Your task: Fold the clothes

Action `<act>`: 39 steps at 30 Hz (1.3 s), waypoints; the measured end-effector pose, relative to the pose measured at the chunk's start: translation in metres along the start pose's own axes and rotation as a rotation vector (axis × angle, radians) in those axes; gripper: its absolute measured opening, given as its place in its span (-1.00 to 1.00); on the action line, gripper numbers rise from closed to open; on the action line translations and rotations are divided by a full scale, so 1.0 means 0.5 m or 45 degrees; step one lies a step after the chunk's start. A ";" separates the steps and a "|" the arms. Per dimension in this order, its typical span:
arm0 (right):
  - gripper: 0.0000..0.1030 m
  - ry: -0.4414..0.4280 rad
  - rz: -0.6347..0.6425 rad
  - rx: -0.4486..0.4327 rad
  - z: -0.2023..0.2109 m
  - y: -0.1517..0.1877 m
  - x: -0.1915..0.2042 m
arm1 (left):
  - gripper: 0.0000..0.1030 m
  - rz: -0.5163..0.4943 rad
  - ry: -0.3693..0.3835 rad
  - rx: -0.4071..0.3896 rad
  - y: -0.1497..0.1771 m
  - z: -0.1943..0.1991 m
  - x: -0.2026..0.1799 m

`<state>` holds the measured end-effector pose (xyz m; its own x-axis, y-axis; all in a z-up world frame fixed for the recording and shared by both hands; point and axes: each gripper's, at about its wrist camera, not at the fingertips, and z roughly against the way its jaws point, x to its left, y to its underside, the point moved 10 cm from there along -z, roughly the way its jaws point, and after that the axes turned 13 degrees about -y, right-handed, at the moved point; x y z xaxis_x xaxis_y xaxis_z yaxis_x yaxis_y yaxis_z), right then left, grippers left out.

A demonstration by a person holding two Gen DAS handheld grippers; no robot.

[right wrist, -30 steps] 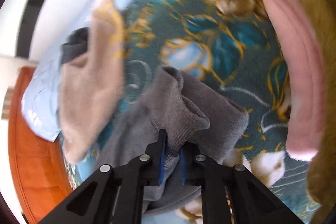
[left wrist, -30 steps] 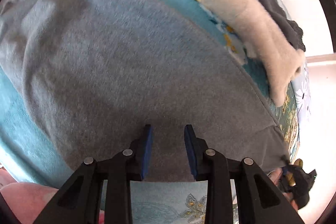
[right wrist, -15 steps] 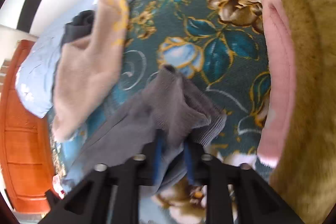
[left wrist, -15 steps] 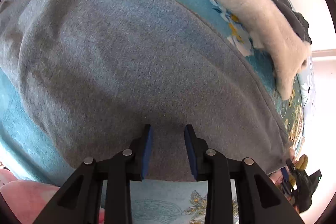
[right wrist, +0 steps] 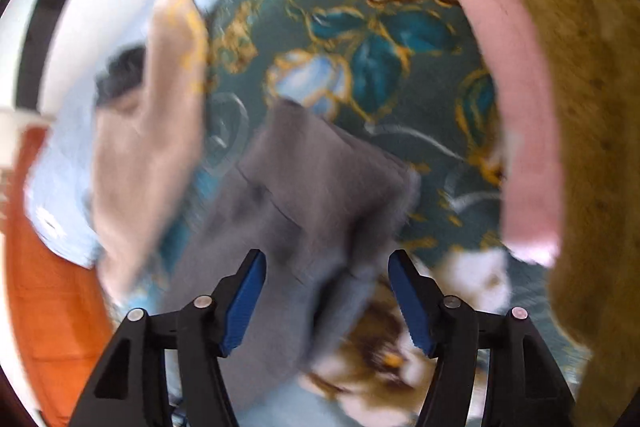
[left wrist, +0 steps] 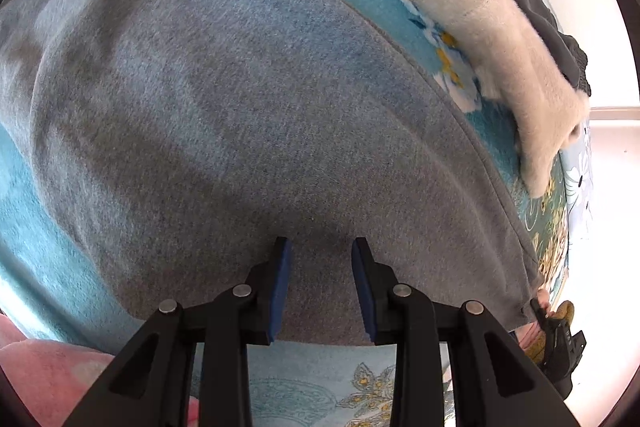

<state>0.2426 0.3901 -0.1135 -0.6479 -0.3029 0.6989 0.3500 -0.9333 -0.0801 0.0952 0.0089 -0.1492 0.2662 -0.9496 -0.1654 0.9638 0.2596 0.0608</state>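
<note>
The grey garment lies spread over the floral bedspread, taking up most of what the left wrist camera sees. Its near hem runs just under the left gripper, whose jaws stand apart with a gap between the blue pads; they hover over the hem and hold nothing. A seam runs along the garment's right edge down to a corner at the lower right.

Beyond that edge, a cream fleece with yellow marks lies on the bedspread, and a dark garment sits just behind it, touching. A bit of pink fabric shows at the lower left.

On the right wrist camera everything is blurred by motion. The right gripper has its jaws spread wide, and a bunched grey end of the garment sits between and ahead of them; I can't tell whether the cloth touches either pad. The bedspread here shows teal leaves and gold flowers. To the right lies a pink roll, pressed against a mustard-brown plush. To the left the cream fleece shows again, with the dark garment beside it and something orange beyond the bed's edge.
</note>
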 end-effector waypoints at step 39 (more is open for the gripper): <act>-0.56 0.051 1.315 0.272 -0.253 0.540 0.565 | -0.18 0.315 0.171 -0.460 -0.015 0.260 0.272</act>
<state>0.0684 0.0279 -0.0275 0.0124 -0.9410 0.3381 0.8539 -0.1659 -0.4932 0.1221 -0.1453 -0.0441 0.4655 -0.8263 -0.3171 0.8081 0.5430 -0.2285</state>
